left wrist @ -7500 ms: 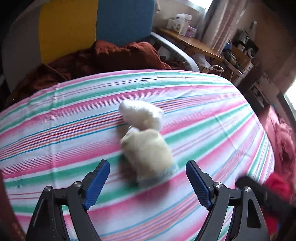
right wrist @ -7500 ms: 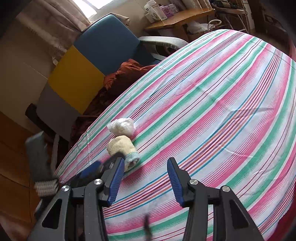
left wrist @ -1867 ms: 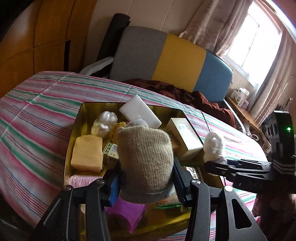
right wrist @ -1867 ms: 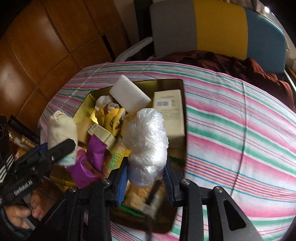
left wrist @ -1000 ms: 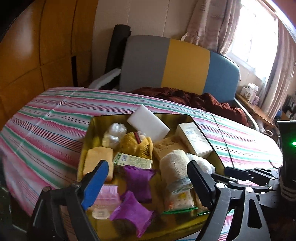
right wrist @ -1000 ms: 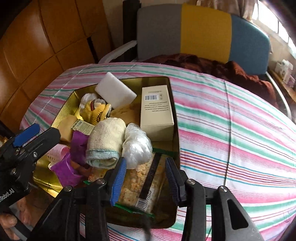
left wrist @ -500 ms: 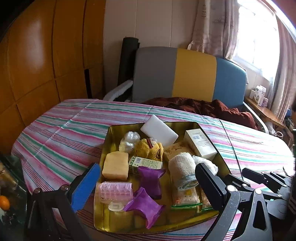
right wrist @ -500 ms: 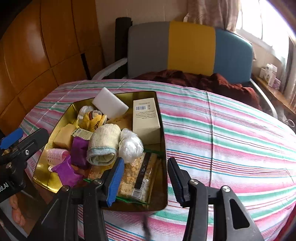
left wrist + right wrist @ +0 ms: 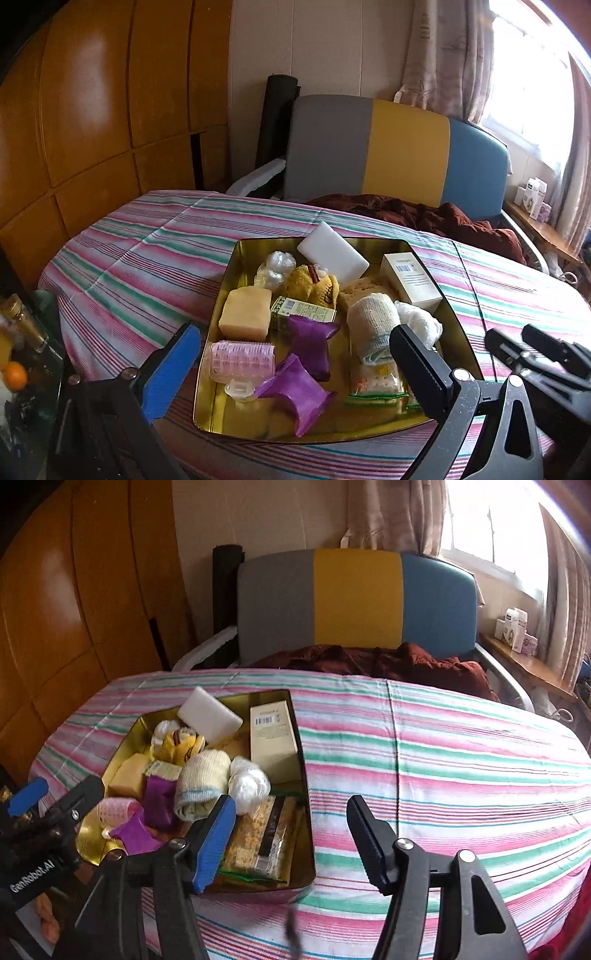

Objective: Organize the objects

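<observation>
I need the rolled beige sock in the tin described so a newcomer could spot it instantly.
On the striped tablecloth sits a shallow gold tin full of small items. The rolled sock lies toward its right side, between a purple packet and a white crinkly plastic ball, partly on a cracker packet. It is the only ribbed knit roll, beige with a pale blue cuff.

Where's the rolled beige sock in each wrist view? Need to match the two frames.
Left wrist: rolled beige sock lies right of centre in the gold tin, just beyond the right-hand finger.
Right wrist: sock is left of centre, just above the blue left-hand pad.
Shared landmark: the white plastic bundle touching the sock's right side.
</observation>
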`<action>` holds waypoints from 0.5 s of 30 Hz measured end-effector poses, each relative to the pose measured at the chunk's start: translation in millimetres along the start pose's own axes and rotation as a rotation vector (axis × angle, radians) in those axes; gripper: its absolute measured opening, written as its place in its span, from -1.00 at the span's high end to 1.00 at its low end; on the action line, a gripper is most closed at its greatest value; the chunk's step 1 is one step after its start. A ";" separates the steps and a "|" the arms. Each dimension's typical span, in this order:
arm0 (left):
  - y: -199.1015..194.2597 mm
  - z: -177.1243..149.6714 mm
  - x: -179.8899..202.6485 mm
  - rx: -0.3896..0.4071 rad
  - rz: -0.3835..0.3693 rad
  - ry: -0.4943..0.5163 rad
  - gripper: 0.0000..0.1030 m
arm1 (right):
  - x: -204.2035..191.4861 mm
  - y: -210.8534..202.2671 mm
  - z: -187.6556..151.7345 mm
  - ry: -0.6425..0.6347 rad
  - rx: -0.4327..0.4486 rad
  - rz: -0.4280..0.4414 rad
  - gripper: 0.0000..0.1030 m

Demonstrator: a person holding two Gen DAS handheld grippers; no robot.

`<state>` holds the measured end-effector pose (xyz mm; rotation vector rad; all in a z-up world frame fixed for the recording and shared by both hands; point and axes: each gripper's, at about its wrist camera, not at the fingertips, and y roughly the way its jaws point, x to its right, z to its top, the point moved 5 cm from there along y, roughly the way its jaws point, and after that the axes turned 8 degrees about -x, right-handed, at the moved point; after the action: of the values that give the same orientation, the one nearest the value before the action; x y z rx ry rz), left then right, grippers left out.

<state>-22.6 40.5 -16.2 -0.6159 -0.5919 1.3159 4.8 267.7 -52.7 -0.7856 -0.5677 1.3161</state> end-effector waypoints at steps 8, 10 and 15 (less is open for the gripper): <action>4.2 -3.1 2.8 -0.040 -0.024 -0.003 -0.99 | -7.7 13.3 -4.6 -0.038 -0.032 -0.008 -0.23; 5.4 -4.2 3.1 -0.049 -0.027 -0.007 -0.99 | -8.4 14.4 -2.6 -0.044 -0.033 -0.008 -0.23; 5.7 -5.1 3.2 -0.055 -0.021 -0.006 -0.99 | -10.7 16.8 4.9 -0.053 -0.029 -0.005 -0.23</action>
<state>-22.4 44.1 -23.7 -0.6494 -0.6395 1.2859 -11.4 259.2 -62.0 -0.7744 -0.6315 1.3292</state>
